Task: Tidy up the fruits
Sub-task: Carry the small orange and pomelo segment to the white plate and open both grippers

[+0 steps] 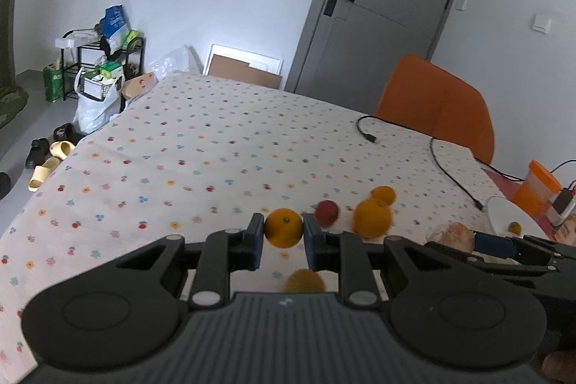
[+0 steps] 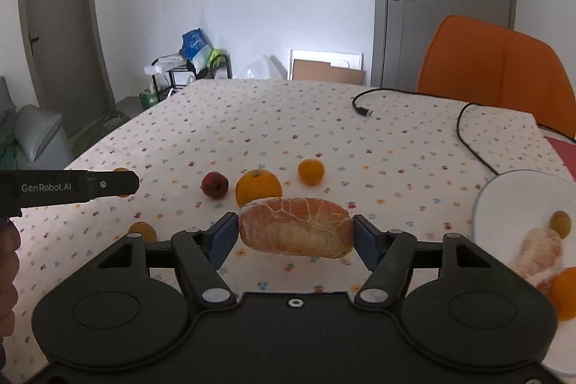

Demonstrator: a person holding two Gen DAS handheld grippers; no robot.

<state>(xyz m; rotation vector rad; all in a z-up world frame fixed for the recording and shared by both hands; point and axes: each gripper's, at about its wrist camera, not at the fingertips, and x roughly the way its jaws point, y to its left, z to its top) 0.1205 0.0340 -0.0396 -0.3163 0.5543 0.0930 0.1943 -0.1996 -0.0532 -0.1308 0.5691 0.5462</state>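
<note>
Bench cover: matt cream cloth with small printed flowers (image 2: 324, 132), faintly creased. Peeled pink grapefruit segment (image 2: 295, 227): dull, fibrous, white-veined membrane. Round orange (image 1: 283, 227): pitted, slightly glossy rind. White bowl (image 2: 504, 197) at right bench edge: smooth, glossy. Claw bodies: matt black plastic.

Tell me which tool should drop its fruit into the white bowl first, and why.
Right. The right tool holds the peeled grapefruit piece just beside the white bowl. The left tool grips a small orange farther from it, with the right tool between.
</note>
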